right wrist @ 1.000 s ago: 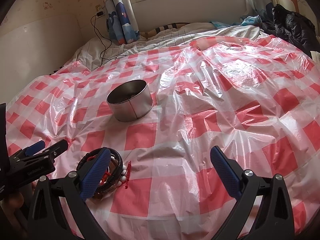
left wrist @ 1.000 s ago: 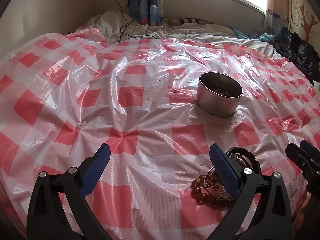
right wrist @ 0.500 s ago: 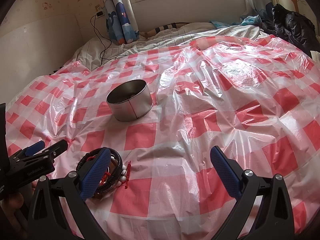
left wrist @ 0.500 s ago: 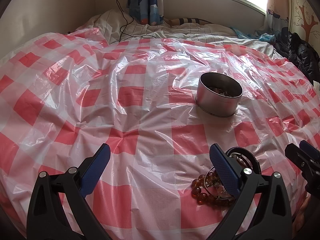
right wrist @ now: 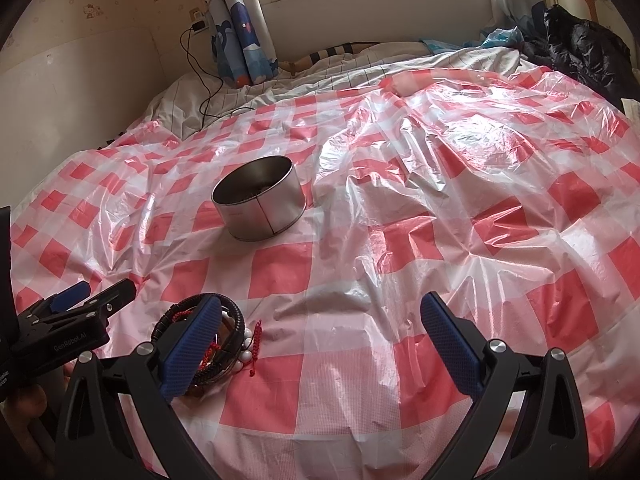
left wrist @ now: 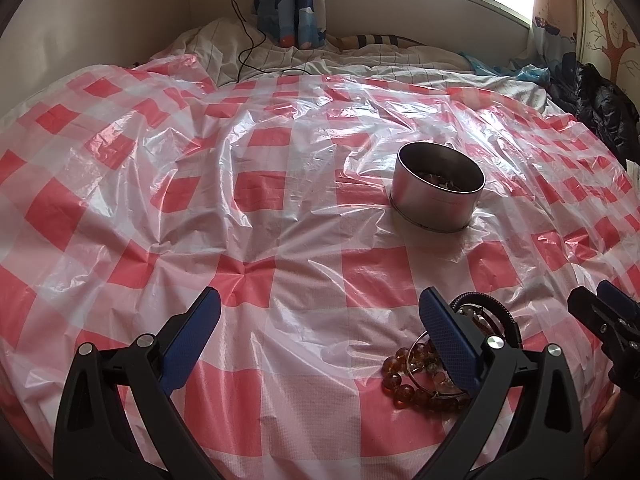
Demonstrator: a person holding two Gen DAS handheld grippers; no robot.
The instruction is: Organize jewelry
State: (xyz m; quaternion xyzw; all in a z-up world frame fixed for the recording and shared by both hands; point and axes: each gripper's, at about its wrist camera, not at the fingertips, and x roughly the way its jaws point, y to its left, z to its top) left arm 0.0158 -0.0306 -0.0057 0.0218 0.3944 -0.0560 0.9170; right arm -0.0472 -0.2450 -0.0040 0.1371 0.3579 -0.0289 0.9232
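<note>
A pile of bracelets (left wrist: 424, 380) lies on the red-and-white checked plastic sheet: amber beads, a thin metal bangle, a black braided band (left wrist: 492, 308). In the right wrist view the pile (right wrist: 228, 340) also shows red cord and white beads. A round metal tin (left wrist: 438, 190) holding some jewelry stands farther back, also in the right wrist view (right wrist: 260, 202). My left gripper (left wrist: 320, 320) is open and empty, its right finger in front of the pile. My right gripper (right wrist: 320, 320) is open and empty, its left finger over the pile.
The sheet (left wrist: 280, 200) covers a bed and is wrinkled. Behind it are white bedding (left wrist: 360, 60), a charger cable (left wrist: 244, 44), a curtain (left wrist: 292, 4) and a window. A black jacket (right wrist: 588, 52) lies at the right edge.
</note>
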